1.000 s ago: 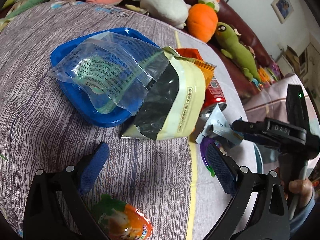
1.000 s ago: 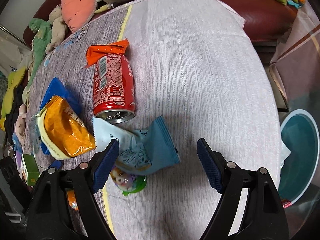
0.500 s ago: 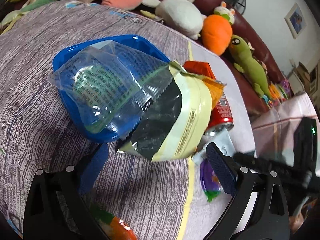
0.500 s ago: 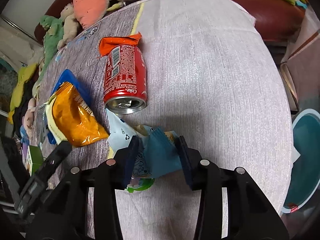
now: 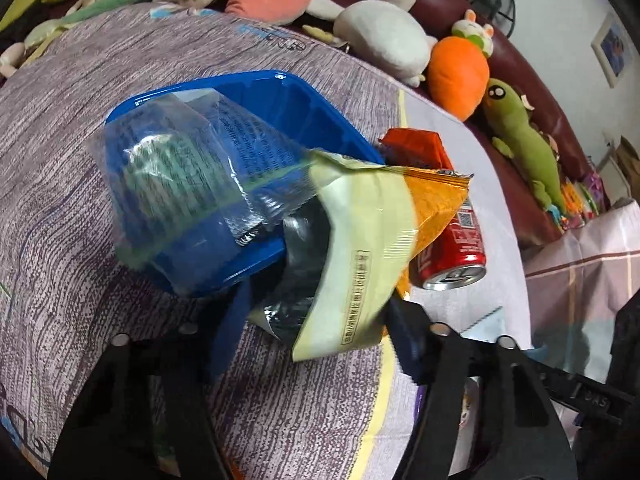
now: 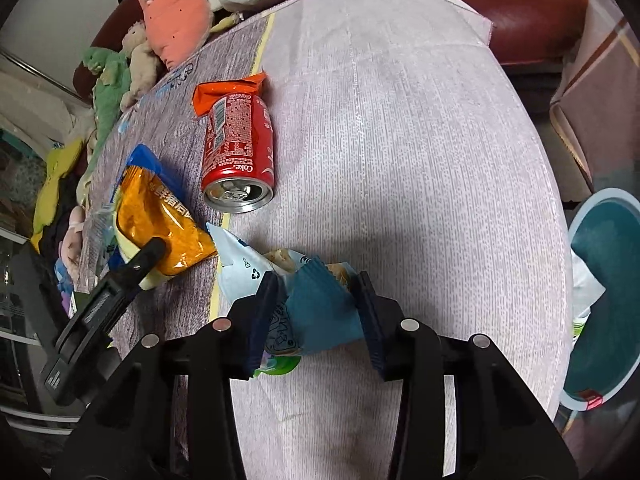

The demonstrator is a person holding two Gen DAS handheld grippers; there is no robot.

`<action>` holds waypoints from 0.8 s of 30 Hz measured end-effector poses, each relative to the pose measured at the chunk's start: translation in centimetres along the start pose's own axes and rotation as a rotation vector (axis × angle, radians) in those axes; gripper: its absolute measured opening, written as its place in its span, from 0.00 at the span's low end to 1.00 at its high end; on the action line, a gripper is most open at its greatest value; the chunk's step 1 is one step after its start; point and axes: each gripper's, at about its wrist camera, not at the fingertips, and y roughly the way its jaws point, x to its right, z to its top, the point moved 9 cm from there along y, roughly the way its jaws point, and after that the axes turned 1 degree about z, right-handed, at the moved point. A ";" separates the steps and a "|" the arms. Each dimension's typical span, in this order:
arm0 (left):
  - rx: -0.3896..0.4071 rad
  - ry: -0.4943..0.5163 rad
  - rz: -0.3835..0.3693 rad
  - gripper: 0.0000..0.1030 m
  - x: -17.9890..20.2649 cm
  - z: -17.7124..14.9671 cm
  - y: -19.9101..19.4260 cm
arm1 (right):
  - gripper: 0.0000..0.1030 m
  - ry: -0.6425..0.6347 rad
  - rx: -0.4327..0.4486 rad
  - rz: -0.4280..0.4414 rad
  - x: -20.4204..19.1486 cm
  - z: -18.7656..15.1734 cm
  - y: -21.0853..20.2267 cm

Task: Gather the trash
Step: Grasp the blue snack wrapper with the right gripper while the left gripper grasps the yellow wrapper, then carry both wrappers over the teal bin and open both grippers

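My left gripper is closing its jaws around the lower end of a yellow and orange chip bag, and both pads touch its sides. The bag leans on a blue plastic tray that holds a clear plastic bag. In the right wrist view my right gripper is shut on a crumpled blue snack wrapper. A small green wrapper lies under it. A red soda can lies on its side beyond, with an orange wrapper behind it.
A teal bin stands on the floor past the table's right edge. Plush toys line a dark red sofa behind the table. The pale cloth right of the can is bare. The right gripper's black body shows at lower right.
The left jaws have come in from wide apart onto the chip bag's lower end. The right jaws closed on the blue wrapper a second ago and still hold it, shifted slightly.
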 end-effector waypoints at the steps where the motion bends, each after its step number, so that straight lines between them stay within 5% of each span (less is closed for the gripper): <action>1: 0.002 0.011 -0.005 0.52 0.2 0.0 -0.1 | 0.38 0.001 0.005 0.003 0.0 -0.1 -0.2; 3: 0.005 0.046 -0.019 0.43 0.8 -0.1 -0.6 | 0.37 0.002 0.016 0.009 -0.1 -0.1 -0.7; 18: -0.089 0.252 -0.207 0.42 5.2 -5.6 -4.1 | 0.37 0.037 0.115 0.006 1.3 -0.6 -5.8; 24: -0.078 0.300 -0.226 0.42 7.2 -6.4 -5.3 | 0.37 0.063 0.154 0.005 2.7 -1.7 -8.0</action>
